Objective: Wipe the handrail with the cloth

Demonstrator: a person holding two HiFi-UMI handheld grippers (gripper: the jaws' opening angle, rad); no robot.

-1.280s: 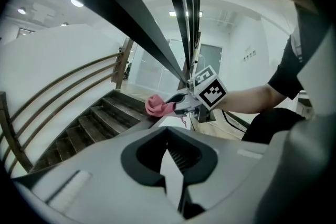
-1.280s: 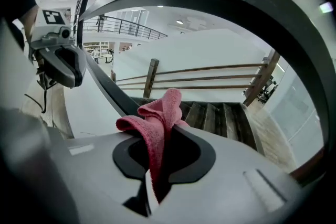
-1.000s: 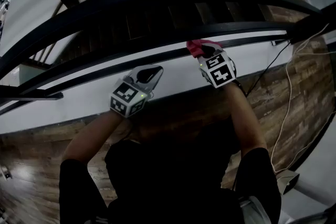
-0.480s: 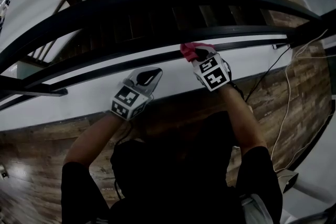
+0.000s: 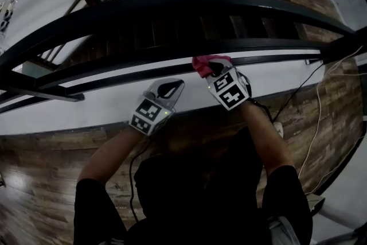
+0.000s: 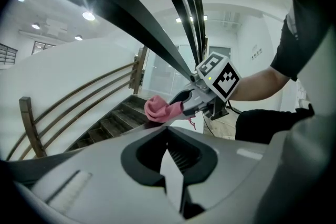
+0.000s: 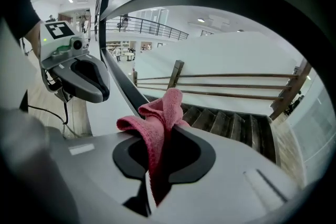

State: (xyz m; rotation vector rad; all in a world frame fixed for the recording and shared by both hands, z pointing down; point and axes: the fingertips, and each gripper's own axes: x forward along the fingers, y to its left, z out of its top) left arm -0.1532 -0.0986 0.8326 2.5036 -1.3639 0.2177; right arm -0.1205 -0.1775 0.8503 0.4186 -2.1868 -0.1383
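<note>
Your right gripper (image 5: 213, 68) pinches a crumpled, nubby pink cloth (image 5: 202, 62) against the smooth, dark, curved handrail (image 5: 275, 44). Your left gripper (image 5: 172, 89), its grey jaws closed on nothing, hovers just beside it.

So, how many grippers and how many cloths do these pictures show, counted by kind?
Grippers: 2 (left gripper, shut and empty; right gripper, shut on the cloth)
Cloths: 1 (pink cloth)
Total: 3

Dim head view, bright ceiling lights (image 6: 88, 16), strong fisheye warp at edges.
</note>
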